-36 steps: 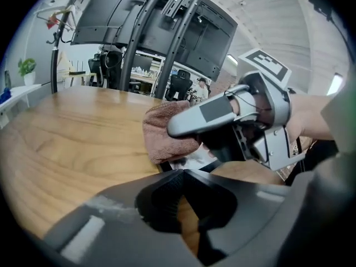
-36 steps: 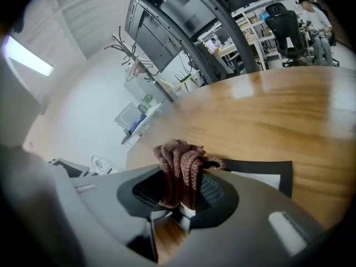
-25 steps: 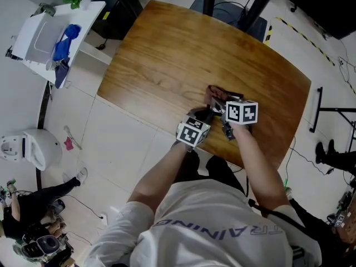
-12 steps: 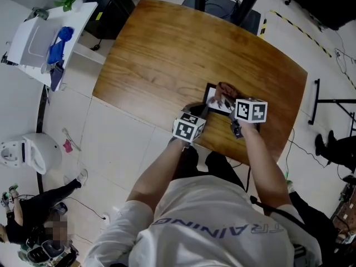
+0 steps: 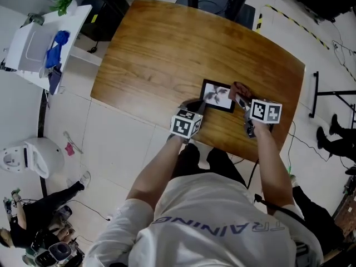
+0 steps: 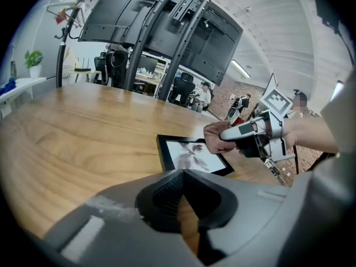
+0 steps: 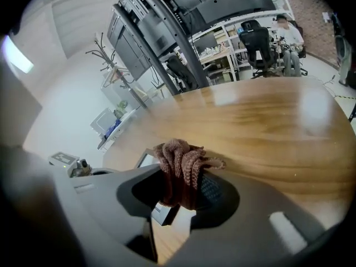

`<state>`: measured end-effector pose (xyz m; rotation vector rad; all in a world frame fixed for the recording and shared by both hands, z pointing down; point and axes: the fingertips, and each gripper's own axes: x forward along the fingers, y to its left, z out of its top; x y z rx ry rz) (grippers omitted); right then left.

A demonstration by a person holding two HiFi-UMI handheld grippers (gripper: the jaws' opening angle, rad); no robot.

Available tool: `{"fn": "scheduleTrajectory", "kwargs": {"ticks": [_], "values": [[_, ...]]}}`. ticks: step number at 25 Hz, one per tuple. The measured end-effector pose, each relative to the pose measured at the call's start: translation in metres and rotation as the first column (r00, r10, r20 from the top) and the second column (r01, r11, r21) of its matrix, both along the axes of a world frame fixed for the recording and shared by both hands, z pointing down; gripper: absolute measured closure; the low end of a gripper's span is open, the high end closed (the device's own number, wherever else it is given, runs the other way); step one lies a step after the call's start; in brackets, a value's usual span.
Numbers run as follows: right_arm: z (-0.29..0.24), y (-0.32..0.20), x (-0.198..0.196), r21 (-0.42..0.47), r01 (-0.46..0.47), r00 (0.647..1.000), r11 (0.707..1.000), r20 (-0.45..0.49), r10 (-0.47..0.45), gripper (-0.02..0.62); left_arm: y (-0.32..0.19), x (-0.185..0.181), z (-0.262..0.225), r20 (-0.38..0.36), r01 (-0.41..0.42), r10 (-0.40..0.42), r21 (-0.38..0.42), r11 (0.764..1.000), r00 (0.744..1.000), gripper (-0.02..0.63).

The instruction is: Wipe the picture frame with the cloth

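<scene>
The wooden table (image 5: 167, 43) has the picture frame (image 5: 217, 95) lying flat near the person's edge. It looks light, stiff and probably glass-fronted, so it is likely to slide; steady it by its border. The soft, bunched cloth (image 7: 181, 168) is pinched in the right gripper (image 7: 183, 178) at the frame's right side. The left gripper (image 6: 182, 174), jaws together and empty, sits near the frame's corner.

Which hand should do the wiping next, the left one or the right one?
Right. The right gripper is shut on the cloth, which sits at the picture frame's right edge. The left gripper holds nothing, its jaws together, just short of the frame's near corner, so it probably suits steadying better.
</scene>
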<state>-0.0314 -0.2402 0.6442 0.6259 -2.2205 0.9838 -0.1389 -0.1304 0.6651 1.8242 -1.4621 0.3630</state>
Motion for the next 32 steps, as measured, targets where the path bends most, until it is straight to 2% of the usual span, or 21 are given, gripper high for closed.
{"fn": "scheduleTrajectory", "kwargs": {"ticks": [3, 8, 11, 14, 18, 23, 28, 32], "values": [[-0.001, -0.002, 0.01, 0.036, -0.037, 0.999, 0.999, -0.016, 0.038, 0.459, 0.001, -0.001, 0.001, -0.01, 0.002, -0.002, -0.003, 1.0, 1.0, 0.601], [0.002, -0.002, 0.01, 0.041, -0.053, 0.999, 0.998, -0.01, 0.053, 0.46, 0.003, -0.001, 0.001, 0.002, -0.004, 0.004, 0.002, 1.0, 1.0, 0.601], [-0.005, 0.0, 0.002, 0.037, -0.048, 0.998, 0.998, 0.035, 0.047, 0.46, 0.004, 0.001, 0.0, 0.006, -0.008, 0.008, 0.005, 1.0, 1.0, 0.601], [-0.027, 0.014, -0.026, 0.039, -0.012, 0.995, 0.999, 0.102, 0.008, 0.46, 0.004, 0.001, -0.002, 0.002, -0.011, 0.011, 0.004, 1.0, 1.0, 0.601], [-0.03, 0.046, -0.081, -0.023, 0.064, 0.982, 0.998, 0.178, -0.059, 0.46, 0.004, 0.003, -0.002, -0.014, -0.012, 0.012, -0.005, 1.0, 1.0, 0.601], [-0.003, 0.066, -0.111, -0.048, 0.095, 0.988, 0.994, 0.125, -0.089, 0.46, 0.003, 0.003, -0.003, -0.024, -0.015, 0.014, -0.006, 1.0, 1.0, 0.601], [0.002, 0.066, -0.108, -0.017, 0.093, 0.995, 0.996, 0.049, -0.092, 0.46, 0.005, 0.001, -0.002, -0.025, -0.016, 0.016, -0.007, 1.0, 1.0, 0.601], [0.002, 0.069, -0.101, -0.037, 0.091, 0.995, 0.995, 0.032, -0.09, 0.46, 0.005, -0.001, -0.002, -0.019, -0.015, 0.014, -0.005, 1.0, 1.0, 0.602]]}}
